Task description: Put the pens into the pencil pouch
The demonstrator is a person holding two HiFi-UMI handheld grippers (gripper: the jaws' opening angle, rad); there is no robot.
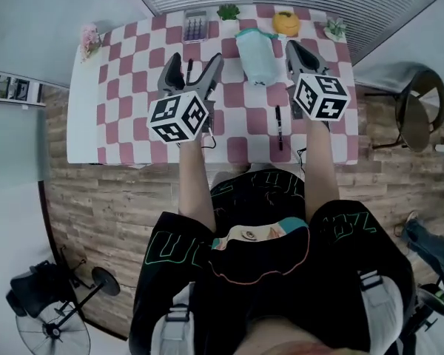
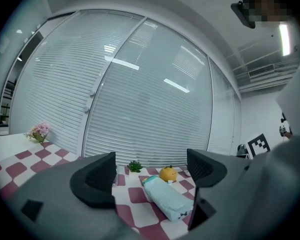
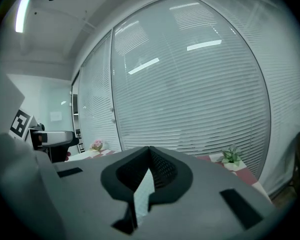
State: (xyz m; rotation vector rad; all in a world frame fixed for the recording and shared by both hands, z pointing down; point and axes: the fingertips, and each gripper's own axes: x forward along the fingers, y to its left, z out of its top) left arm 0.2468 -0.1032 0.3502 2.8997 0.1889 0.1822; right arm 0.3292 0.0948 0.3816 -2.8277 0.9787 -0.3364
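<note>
Pale mint pouch (image 1: pixel 256 59) w/ teal top rim.

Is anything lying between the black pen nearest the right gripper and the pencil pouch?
Nothing visible does. Only bare checkered cloth lies between the black pen and the pencil pouch; the shut right gripper is off to the side.

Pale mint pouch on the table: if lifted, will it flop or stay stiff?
Likely floppy: the pale mint fabric pouch looks soft and puffy. Probably light, being cloth. Lying flat on the checked tablecloth, it shouldn't roll.
</note>
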